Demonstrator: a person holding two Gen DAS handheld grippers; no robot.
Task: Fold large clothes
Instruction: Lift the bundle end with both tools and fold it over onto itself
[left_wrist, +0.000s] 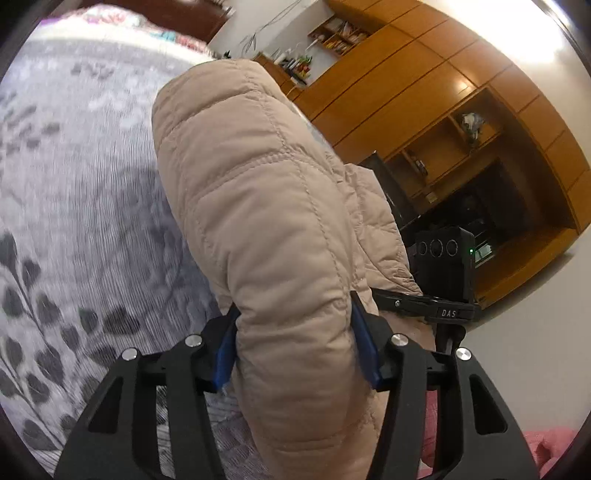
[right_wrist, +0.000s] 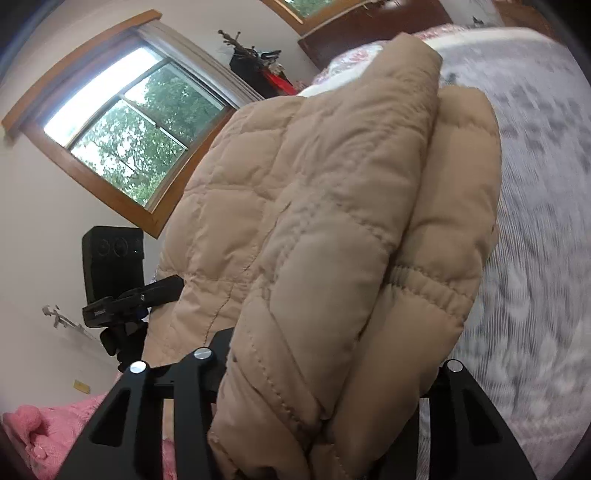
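Mostly jacket (right_wrist: 332, 221), right fingers hidden, bedspread (left_wrist: 74, 203) blurred

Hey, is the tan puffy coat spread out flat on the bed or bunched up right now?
Bunched up. The coat is doubled into thick layers, clamped by the left gripper and the right gripper, above the bed.

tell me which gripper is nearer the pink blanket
Hard to call. The left gripper has the pink blanket at its lower right; the right gripper has it at its lower left. Both are shut on the tan jacket.
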